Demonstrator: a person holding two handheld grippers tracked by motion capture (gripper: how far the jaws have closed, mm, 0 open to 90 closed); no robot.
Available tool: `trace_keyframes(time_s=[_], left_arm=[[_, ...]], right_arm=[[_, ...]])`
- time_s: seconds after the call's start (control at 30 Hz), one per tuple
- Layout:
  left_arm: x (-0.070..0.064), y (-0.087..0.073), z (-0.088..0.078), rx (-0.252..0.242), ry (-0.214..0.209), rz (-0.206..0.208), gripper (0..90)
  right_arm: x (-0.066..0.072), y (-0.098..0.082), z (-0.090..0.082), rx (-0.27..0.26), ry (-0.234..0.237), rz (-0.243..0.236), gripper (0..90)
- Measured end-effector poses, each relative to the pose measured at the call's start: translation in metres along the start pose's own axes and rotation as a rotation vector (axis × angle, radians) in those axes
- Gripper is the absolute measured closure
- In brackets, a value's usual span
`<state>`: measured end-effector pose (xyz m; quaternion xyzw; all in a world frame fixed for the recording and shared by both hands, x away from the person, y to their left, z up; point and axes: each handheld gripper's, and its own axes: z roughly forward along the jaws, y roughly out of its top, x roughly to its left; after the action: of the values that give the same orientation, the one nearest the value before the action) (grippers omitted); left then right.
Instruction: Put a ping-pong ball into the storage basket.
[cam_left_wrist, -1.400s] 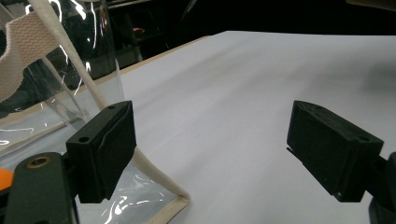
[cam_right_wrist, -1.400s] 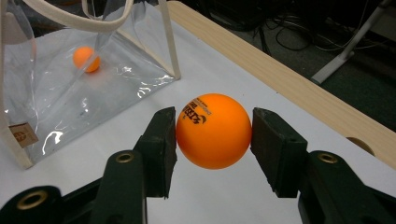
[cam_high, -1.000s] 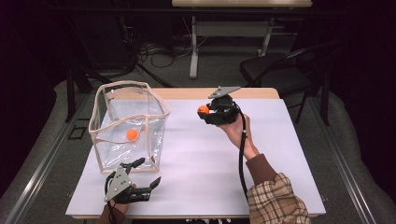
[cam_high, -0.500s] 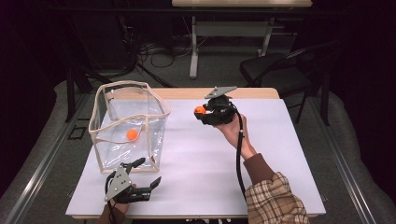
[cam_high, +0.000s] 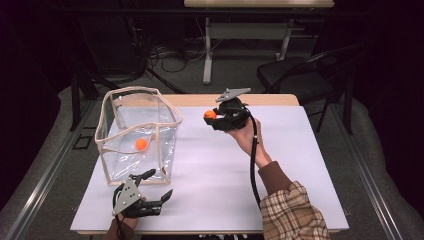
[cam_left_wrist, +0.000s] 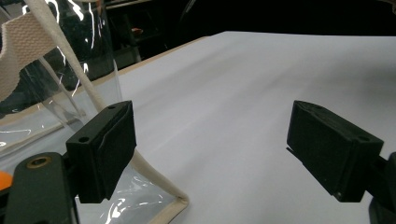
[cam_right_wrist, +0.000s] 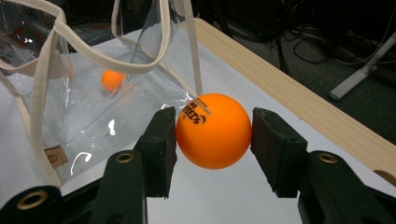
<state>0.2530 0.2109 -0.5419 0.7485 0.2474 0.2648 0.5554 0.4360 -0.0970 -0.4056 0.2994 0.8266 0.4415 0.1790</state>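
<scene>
Trim-edged clear bag (cam_high: 137, 135) stands open on the white surface (cam_high: 225, 175) with one orange ball (cam_high: 142, 144) resting inside, its near wall just ahead of the left gripper (cam_high: 161, 186), which lies low at the front edge with jaws apart on nothing. Well to the right, the right gripper (cam_high: 209, 117) is raised above the surface, pointing toward the bag, clamped on a second orange ball (cam_right_wrist: 214, 130).

Glossy clear plastic bag (cam_high: 137, 140), cloth-trimmed; smooth matt orange ball (cam_right_wrist: 213, 130).
</scene>
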Motion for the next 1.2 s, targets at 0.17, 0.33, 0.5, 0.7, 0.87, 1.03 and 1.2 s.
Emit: trace_keyframes(time_s=[0.17,0.33,0.5,0.7,0.87,1.03,1.2], left_arm=[[0.000,0.000,0.000,0.000,0.001,0.001,15.6],[0.000,0.000,0.000,0.001,-0.001,0.000,15.6],[0.000,0.000,0.000,0.000,0.000,0.000,15.6],[0.000,0.000,0.000,0.001,-0.001,0.001,15.6],[0.000,0.000,0.000,0.000,0.000,0.000,15.6],[0.000,0.000,0.000,0.000,-0.002,0.000,15.6],[0.000,0.000,0.000,0.000,-0.002,0.001,15.6]], right_arm=[[0.001,0.005,0.002,0.001,0.001,-0.004,51.1],[0.001,0.011,0.002,-0.008,0.002,-0.012,51.1],[0.001,0.015,0.003,-0.012,0.005,-0.013,51.1],[0.003,0.019,0.005,-0.008,0.004,-0.026,51.1],[0.005,0.023,0.007,-0.017,0.005,-0.027,51.1],[0.006,0.029,0.006,-0.023,0.004,-0.030,51.1],[0.009,0.034,0.006,-0.027,0.002,-0.042,51.1]])
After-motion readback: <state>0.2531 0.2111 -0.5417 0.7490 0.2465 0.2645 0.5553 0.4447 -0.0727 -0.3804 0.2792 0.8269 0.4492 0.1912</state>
